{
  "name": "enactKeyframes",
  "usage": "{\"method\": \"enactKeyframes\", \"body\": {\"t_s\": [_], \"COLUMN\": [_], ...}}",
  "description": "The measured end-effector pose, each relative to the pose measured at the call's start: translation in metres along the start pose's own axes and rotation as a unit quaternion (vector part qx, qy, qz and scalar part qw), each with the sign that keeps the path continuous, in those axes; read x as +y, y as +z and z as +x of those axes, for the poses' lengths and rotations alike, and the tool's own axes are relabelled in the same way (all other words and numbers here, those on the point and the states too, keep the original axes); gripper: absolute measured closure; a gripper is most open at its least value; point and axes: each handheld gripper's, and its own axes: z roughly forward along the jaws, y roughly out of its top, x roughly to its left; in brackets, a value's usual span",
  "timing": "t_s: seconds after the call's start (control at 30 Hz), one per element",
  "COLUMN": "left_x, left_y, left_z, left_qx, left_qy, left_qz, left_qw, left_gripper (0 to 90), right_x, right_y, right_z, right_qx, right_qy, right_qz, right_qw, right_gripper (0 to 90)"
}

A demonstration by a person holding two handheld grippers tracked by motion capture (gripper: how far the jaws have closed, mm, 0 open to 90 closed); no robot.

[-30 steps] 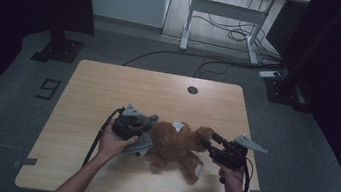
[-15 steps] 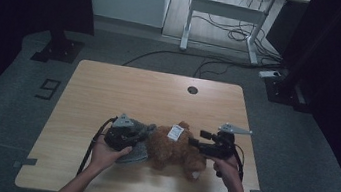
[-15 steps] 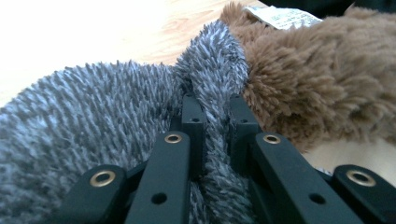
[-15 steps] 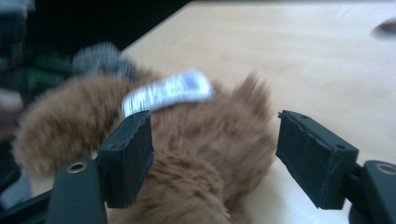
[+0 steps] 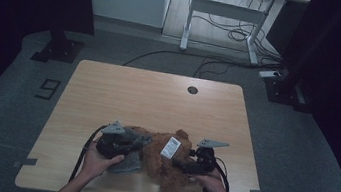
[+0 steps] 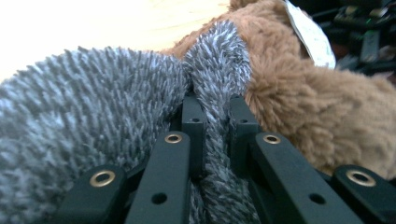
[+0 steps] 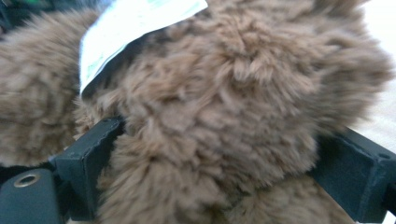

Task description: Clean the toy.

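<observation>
Near the front edge of the bench we have the brown plush toy lying between both grippers, its grey garment only partly worked: left gripper jaws pinch the grey fabric, while right gripper jaws, just opening, stand wide around brown fur.

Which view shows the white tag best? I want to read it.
The right gripper view: the tag is closest there, though blurred. The left gripper view shows it edge-on; the high view shows it small on the brown plush.
</observation>
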Motion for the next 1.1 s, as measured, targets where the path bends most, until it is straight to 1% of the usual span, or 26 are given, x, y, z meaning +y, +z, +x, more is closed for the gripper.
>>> {"method": "enactKeyframes", "body": {"t_s": [0.07,0.13,0.17,0.2,0.3,0.37,0.43,0.47,0.57,0.6,0.67,0.73,0.83,0.97,1.03,1.1], "left_x": [-0.001,-0.001,-0.001,-0.001,-0.001,0.001,0.003,0.005,0.014,0.017,0.025,0.032,0.037,0.042,0.049,0.059], "left_y": [0.001,0.003,0.004,0.005,0.01,0.018,0.025,0.029,0.042,0.047,0.055,0.059,0.057,0.048,0.043,0.038], "left_z": [-0.001,-0.002,-0.002,-0.003,-0.004,-0.005,-0.006,-0.007,-0.005,-0.004,-0.002,0.0,0.002,-0.002,-0.007,-0.013], "left_qx": [0.001,0.002,0.003,0.003,0.005,0.002,0.008,0.012,0.017,0.018,0.022,0.022,0.016,0.012,0.019,0.028], "left_qy": [0.0,0.001,0.0,0.0,0.0,0.0,0.005,0.007,0.009,0.007,0.003,-0.001,-0.004,0.0,0.01,0.026], "left_qz": [-0.001,-0.002,-0.003,-0.005,-0.013,-0.018,-0.021,-0.023,-0.028,-0.031,-0.031,-0.026,-0.02,-0.013,-0.018,-0.022], "left_qw": [1.0,1.0,1.0,1.0,0.9999,0.9998,0.9997,0.9996,0.9994,0.9993,0.9993,0.9994,0.9997,0.9998,0.9996,0.999], "left_gripper": [80.2,80.2,80.2,80.2,80.2,80.3,80.4,80.4,80.3,80.3,80.2,80.0,79.7,79.1,78.9,78.9], "right_x": [-0.005,-0.008,-0.009,-0.009,-0.01,-0.01,-0.007,-0.006,0.001,0.003,0.007,0.009,0.008,0.003,0.003,0.002], "right_y": [0.007,0.01,0.008,0.007,0.006,0.005,0.004,0.002,-0.003,-0.004,-0.006,-0.008,-0.008,-0.01,-0.011,-0.012], "right_z": [0.002,0.004,0.005,0.005,0.004,0.002,0.0,-0.002,-0.011,-0.016,-0.024,-0.031,-0.037,-0.037,-0.037,-0.035], "right_qx": [0.001,0.001,0.002,0.004,0.001,-0.008,-0.015,-0.022,-0.051,-0.06,-0.076,-0.083,-0.08,-0.072,-0.071,-0.073], "right_qy": [-0.001,-0.015,-0.027,-0.027,-0.036,-0.042,-0.045,-0.048,-0.057,-0.059,-0.053,-0.049,-0.044,-0.045,-0.044,-0.046], "right_qz": [0.011,0.01,0.006,0.004,-0.01,-0.021,-0.023,-0.025,-0.031,-0.034,-0.043,-0.048,-0.058,-0.063,-0.063,-0.062], "right_qw": [0.9999,0.9998,0.9996,0.9996,0.9993,0.9989,0.9986,0.9983,0.9966,0.9959,0.9947,0.9942,0.9941,0.9943,0.9945,0.9943], "right_gripper": [15.3,26.9,35.0,40.4,50.4,54.1,55.5,56.5,57.7,58.0,58.6,58.5,57.6,56.0,55.1,54.6]}}
